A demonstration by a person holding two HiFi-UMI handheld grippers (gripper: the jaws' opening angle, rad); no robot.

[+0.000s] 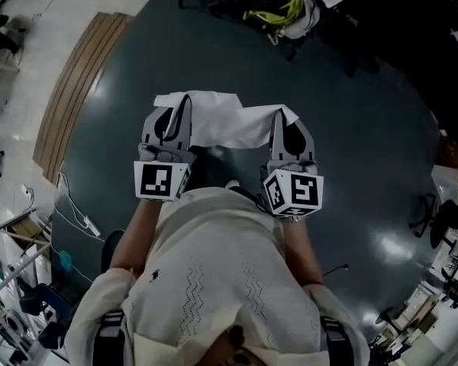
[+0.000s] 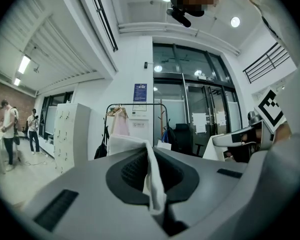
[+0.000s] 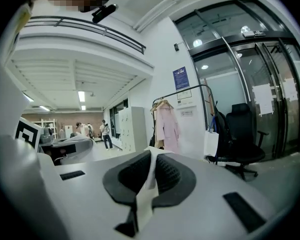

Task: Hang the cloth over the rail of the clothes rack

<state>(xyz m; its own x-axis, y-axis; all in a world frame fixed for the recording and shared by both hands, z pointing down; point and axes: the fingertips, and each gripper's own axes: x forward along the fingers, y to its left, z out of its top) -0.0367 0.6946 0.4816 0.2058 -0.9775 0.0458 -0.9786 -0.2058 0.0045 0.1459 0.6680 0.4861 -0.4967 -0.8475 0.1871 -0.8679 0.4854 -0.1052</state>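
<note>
Jaws of the left gripper (image 1: 175, 117) and right gripper (image 1: 285, 124) are each clamped on an edge of the white cloth (image 1: 229, 124), spread between them over the floor (image 1: 351, 143) (clothes rack (image 2: 140, 104) well ahead). Thin pinches could slip; garments (image 3: 166, 124) on the rail (image 3: 182, 90) may crowd the drape.

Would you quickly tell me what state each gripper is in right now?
Left gripper: closed on the white cloth.
Right gripper: closed on the white cloth as well.
</note>
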